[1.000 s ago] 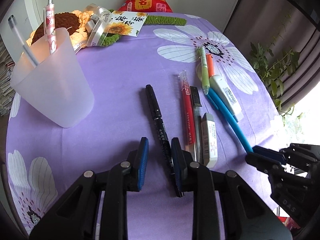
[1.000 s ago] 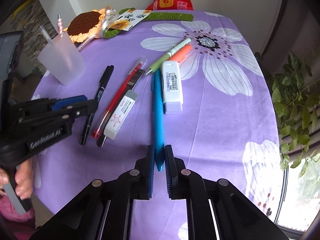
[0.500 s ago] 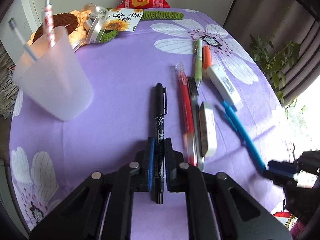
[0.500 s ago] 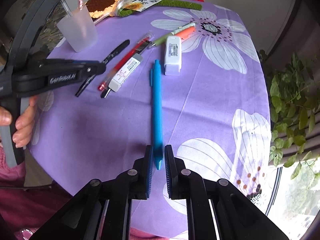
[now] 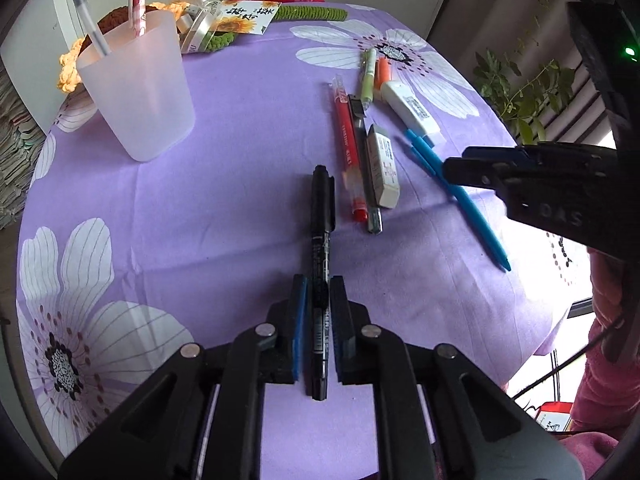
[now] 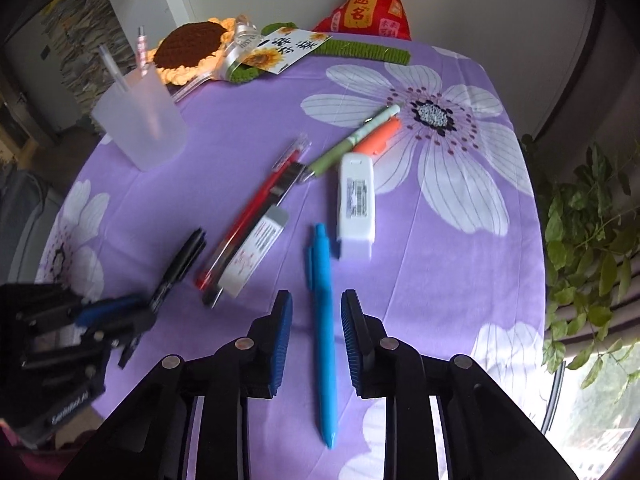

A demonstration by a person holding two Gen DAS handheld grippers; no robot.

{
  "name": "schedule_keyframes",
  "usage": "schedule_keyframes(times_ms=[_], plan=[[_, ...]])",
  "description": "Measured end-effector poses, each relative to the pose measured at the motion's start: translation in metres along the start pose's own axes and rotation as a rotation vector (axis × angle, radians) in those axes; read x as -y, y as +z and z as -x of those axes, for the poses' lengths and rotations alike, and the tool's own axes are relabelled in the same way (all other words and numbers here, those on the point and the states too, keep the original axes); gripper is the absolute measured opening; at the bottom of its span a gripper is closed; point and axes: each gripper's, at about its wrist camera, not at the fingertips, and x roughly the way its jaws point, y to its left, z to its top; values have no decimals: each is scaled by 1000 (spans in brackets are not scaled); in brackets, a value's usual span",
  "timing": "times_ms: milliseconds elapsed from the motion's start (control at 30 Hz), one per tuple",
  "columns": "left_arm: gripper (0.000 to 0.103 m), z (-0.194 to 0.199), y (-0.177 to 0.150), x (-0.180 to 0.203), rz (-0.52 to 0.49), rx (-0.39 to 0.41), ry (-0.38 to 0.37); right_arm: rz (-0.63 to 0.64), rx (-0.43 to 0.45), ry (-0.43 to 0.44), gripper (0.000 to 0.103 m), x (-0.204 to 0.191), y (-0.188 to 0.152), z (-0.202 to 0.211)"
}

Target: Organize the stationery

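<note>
Your left gripper (image 5: 318, 300) is clamping the black marker (image 5: 321, 216); your right gripper (image 6: 316, 320), jaws just parting, is releasing the blue pen (image 6: 322, 300) onto the tablecloth (image 6: 440, 272).

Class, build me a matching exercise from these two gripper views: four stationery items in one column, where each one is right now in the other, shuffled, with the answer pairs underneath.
Items
1. black marker
2. blue pen
3. pink patterned pen
4. white eraser

Places
A. standing in the frosted cup
B. between the open pads of the right gripper
C. lying beside the red pen
D. clamped in the left gripper

Pairs: 1-D, 2-B, 3-A, 4-C
</note>
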Motion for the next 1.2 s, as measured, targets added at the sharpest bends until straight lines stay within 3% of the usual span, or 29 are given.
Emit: schedule_keyframes(times_ms=[233, 600, 700, 733, 800, 867, 1200], plan=[[24, 0, 18, -3, 4, 29, 0, -19, -32, -1, 25, -1, 10, -14], [26, -28, 44, 6, -27, 3, 44, 10, -61, -31, 25, -10, 22, -32], [25, -29, 46, 9, -47, 9, 66, 25, -60, -43, 25, -13, 24, -34], [11, -29, 46, 10, -54, 10, 71, 32, -60, -54, 18, -14, 24, -34], [12, -28, 46, 7, -45, 1, 41, 29, -61, -40, 14, -14, 22, -31], [12, -22, 45, 2, -23, 8, 6, 2, -45, -24, 14, -9, 22, -24], [12, 39, 35, 0, -16, 172, -3, -49, 118, -12, 14, 2, 9, 46]])
